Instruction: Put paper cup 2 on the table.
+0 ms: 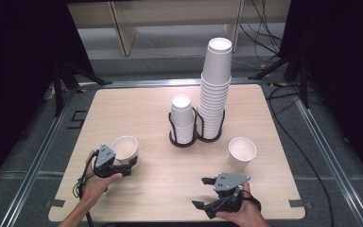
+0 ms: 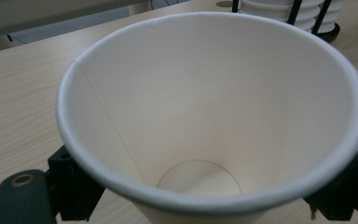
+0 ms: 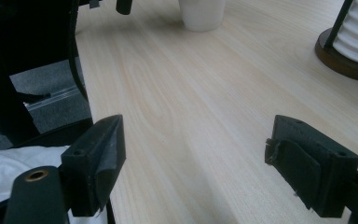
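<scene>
Our left hand-held gripper [image 1: 123, 166] pinches a white paper cup [image 1: 125, 149] left of the black wire cup rack [image 1: 194, 137], apparently bound for its stacks. Our right hand-held gripper [image 1: 209, 193] hovers spread and empty near the surface [image 1: 137, 109] edge; a second white paper cup [image 1: 242, 152] waits right of the rack.

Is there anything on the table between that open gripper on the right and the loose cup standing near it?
Nothing visible. The right hand-held gripper sits open near the table's front edge, and the loose cup stands upright beyond it, with bare table between them. The cup holder stands farther back, out of the way.
</scene>
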The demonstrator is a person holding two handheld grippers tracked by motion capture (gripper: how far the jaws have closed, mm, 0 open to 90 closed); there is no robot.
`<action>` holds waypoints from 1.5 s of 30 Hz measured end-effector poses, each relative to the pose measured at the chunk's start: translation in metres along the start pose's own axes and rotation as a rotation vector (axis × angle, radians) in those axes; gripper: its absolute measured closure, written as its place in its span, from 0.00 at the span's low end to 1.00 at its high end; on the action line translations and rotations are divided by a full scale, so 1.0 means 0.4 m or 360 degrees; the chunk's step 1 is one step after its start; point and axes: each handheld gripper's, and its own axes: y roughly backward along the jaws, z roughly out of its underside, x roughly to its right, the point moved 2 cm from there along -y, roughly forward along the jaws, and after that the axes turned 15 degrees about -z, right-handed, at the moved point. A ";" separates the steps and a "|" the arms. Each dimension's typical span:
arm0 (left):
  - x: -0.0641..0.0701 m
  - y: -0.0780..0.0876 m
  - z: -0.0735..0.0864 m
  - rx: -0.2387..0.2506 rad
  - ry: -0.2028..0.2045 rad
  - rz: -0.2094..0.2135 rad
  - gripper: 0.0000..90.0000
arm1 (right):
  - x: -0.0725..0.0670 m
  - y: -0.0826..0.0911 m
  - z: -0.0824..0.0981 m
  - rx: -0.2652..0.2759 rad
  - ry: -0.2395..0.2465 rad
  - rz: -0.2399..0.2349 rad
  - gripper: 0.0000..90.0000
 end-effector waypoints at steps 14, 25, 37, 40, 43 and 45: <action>-0.011 0.028 0.017 0.0012 -0.0029 0.0077 0.16 | -0.003 -0.007 0.001 -0.0012 0.0013 -0.0012 0.22; -0.017 0.032 0.035 0.0038 -0.0048 0.0097 0.16 | -0.007 -0.014 0.000 -0.0018 0.0026 -0.0035 0.22; -0.041 0.068 0.067 0.0028 -0.0096 0.0113 0.16 | -0.009 -0.014 -0.002 -0.0025 0.0032 -0.0046 0.23; -0.051 0.081 0.076 0.0008 -0.0091 0.0091 0.16 | -0.008 -0.014 0.000 -0.0024 0.0032 -0.0044 0.23; -0.057 0.095 0.082 0.0008 -0.0074 0.0096 0.16 | -0.009 -0.015 0.001 -0.0007 0.0005 -0.0080 0.23; -0.058 0.110 0.085 -0.0006 -0.0075 0.0091 0.16 | -0.008 -0.008 0.002 -0.0019 0.0001 -0.0040 0.23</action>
